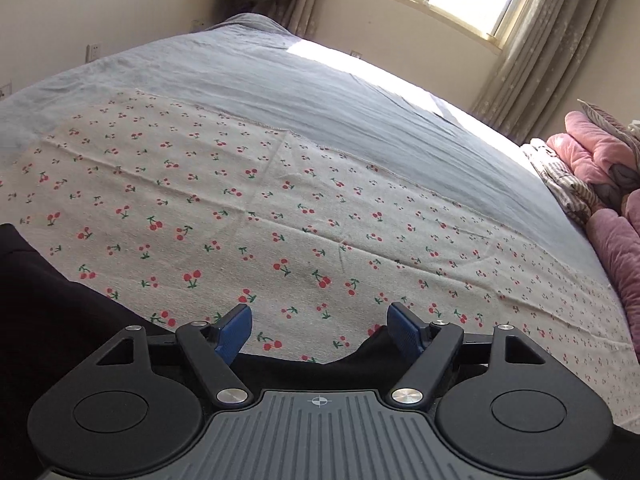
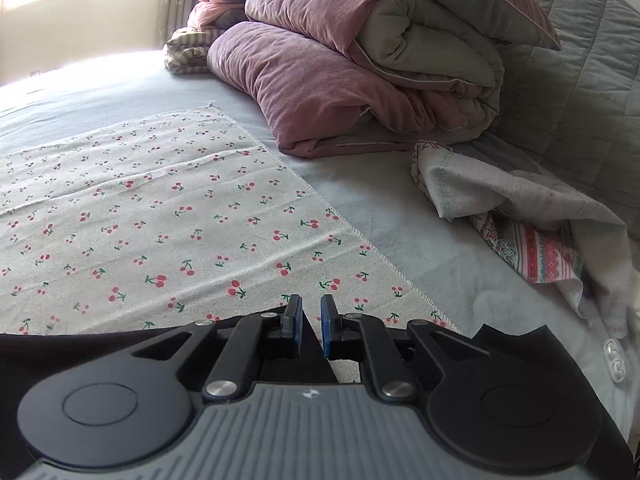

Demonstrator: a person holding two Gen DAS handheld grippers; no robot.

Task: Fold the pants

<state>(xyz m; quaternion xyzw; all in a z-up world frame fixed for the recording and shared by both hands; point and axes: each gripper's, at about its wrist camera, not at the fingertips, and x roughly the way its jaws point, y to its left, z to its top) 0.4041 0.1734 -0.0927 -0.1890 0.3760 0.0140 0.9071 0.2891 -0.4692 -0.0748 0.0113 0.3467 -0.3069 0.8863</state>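
Black pants (image 1: 60, 320) beneath parted left fingers (image 1: 236, 332), on cherry-print cloth (image 1: 280, 208)

A: What's near the left gripper (image 1: 320, 330)?
B: Its jaws stand apart over black pants (image 1: 52, 320).
A: Beyond?
B: A cherry-print cloth (image 1: 248, 216) on the bed (image 1: 280, 92); pink bedding (image 1: 600, 168) far right.

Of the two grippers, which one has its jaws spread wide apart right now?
The left gripper: its blue pads stand far apart over the cherry-print cloth, nothing between them. The right gripper has its pads drawn close together above the black pants.
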